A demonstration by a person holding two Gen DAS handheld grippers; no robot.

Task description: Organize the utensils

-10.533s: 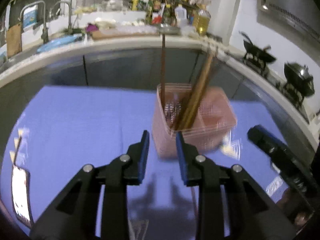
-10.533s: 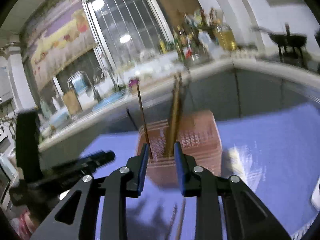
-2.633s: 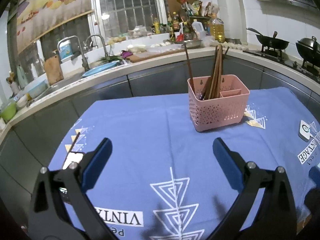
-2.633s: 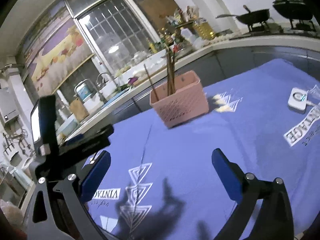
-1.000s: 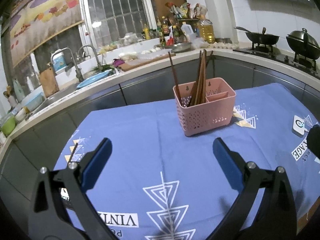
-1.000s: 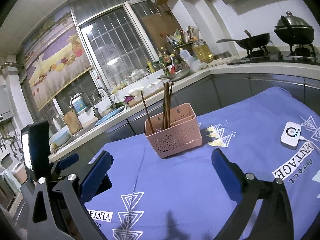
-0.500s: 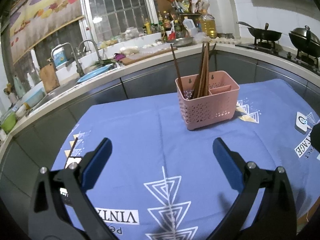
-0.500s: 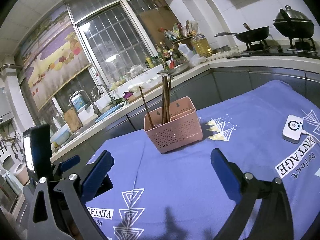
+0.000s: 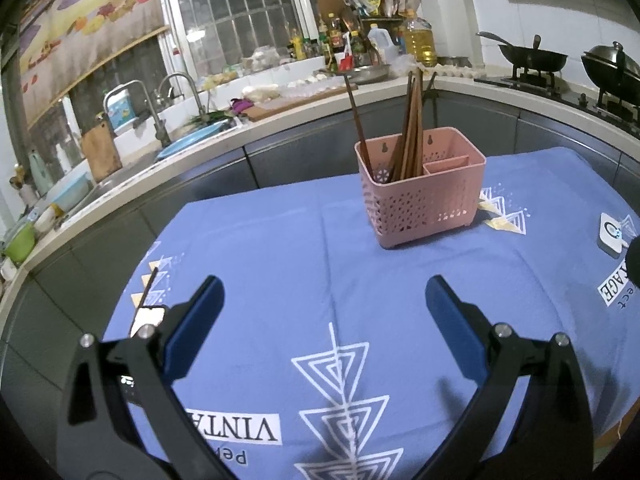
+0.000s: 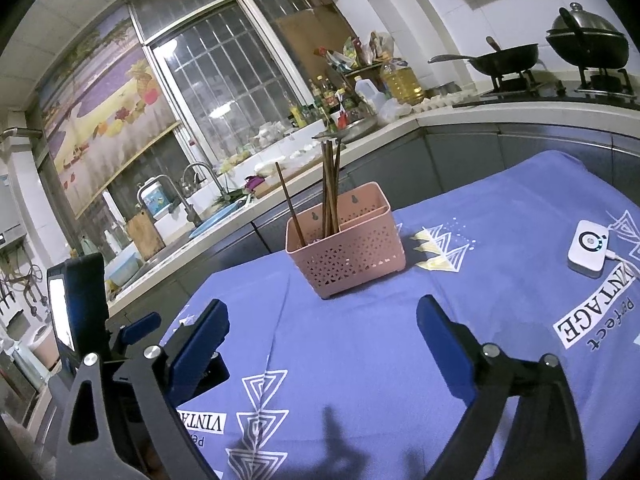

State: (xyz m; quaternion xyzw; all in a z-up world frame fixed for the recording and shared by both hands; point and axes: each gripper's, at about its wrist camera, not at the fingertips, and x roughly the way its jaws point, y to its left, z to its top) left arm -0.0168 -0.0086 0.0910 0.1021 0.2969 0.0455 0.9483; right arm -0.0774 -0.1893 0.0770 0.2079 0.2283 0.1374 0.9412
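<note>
A pink perforated basket (image 9: 420,196) (image 10: 348,252) stands on the blue tablecloth (image 9: 280,248) with several brown chopsticks (image 9: 410,128) (image 10: 330,188) upright in its larger compartment. One more chopstick (image 9: 150,286) lies near the cloth's left edge. My left gripper (image 9: 323,292) hangs open well short of the basket, nothing between its fingers. My right gripper (image 10: 322,312) is also back from the basket; its jaws are wide and closing on nothing. The left gripper's blue finger (image 10: 140,326) shows at the left of the right wrist view.
A small white device (image 9: 610,234) (image 10: 588,248) with a cable lies on the cloth at the right. A lit screen (image 9: 146,316) sits by the left edge. Behind the table runs a counter with a sink (image 9: 192,140), bottles and woks (image 10: 504,60).
Ten seconds ago both grippers were shut close to the basket; now both are drawn back and open. Over the last second the right fingers have come slightly inward; the views barely shifted.
</note>
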